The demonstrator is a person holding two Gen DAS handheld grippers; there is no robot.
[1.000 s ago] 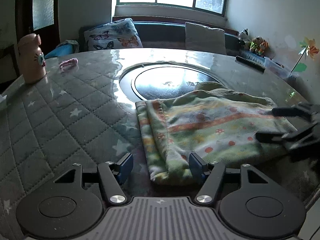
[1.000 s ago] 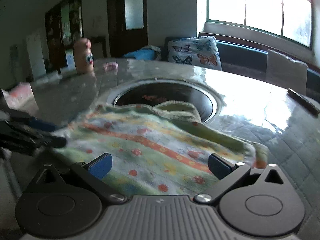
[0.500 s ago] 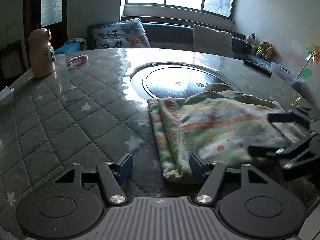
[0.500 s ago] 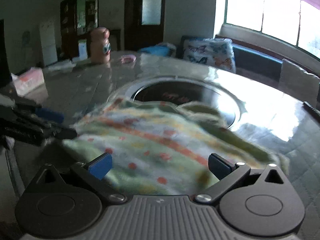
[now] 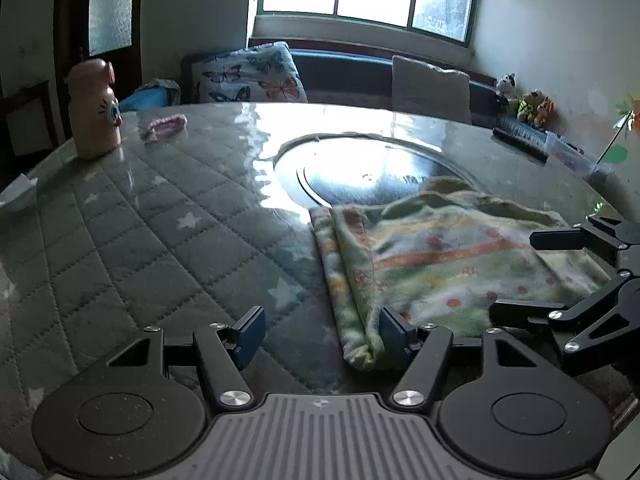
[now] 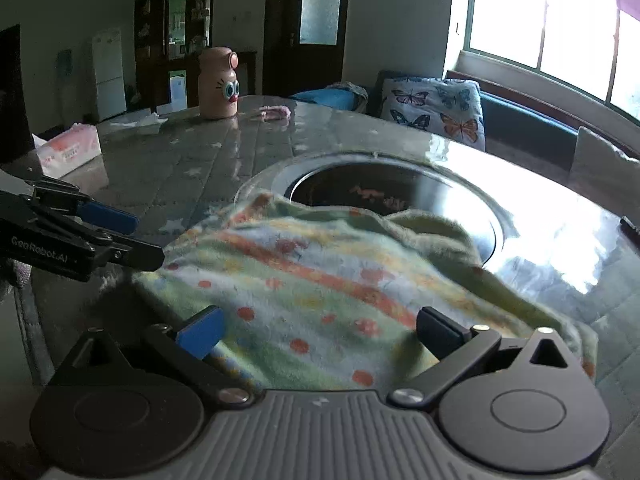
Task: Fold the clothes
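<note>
Garment [image 6: 320, 280] lies folded on table [image 5: 120, 240] w/ both grippers' fingers apart; left gripper [image 6: 132, 240] reads "GenRobot.AI".

Folded green fleece garment [image 5: 440, 256] with orange stripe lies flat

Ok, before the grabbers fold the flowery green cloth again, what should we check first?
1. Left gripper jaws open: ok.
2. Right gripper jaws open: ok.
3. Cloth gripped: not ok, neither gripper pinches it.
4. Cloth lying flat: not ok, its far edge is bunched at the round inset.
5. Pink bottle clear of the cloth: ok.
6. Number of layers already folded: cannot tell.
</note>
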